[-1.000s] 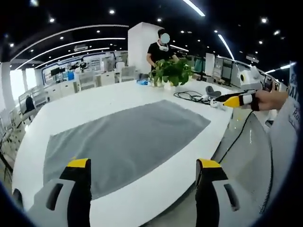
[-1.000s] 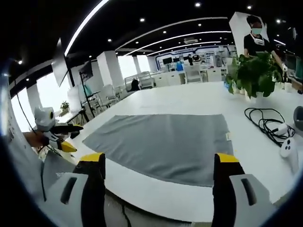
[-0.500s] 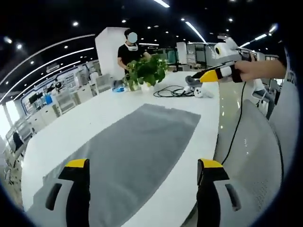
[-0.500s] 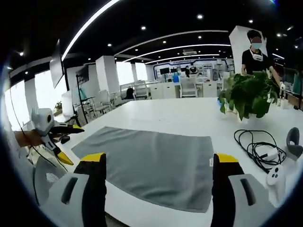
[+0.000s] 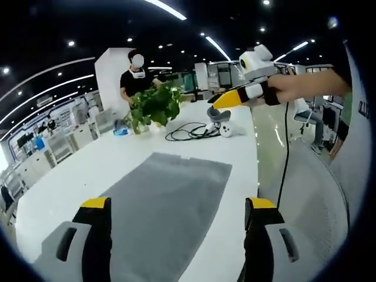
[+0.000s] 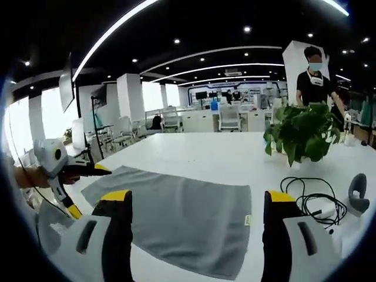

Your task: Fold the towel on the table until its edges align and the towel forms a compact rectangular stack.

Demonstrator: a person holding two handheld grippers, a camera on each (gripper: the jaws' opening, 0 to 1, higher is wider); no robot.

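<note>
Swinging both views over the last second put the grey towel (image 5: 161, 211) along the white table (image 5: 76, 176), flat and unfolded, left gripper (image 5: 176, 247) and right gripper (image 6: 197, 241) both wide, empty, above it: folding not started.

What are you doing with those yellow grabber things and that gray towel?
A person holds a grabber in each hand above a white table. The gray towel lies flat and unfolded on it. The left gripper and right gripper are both open, and neither touches the towel. A potted plant and a black cable sit further along. Folding hasn't started.
</note>
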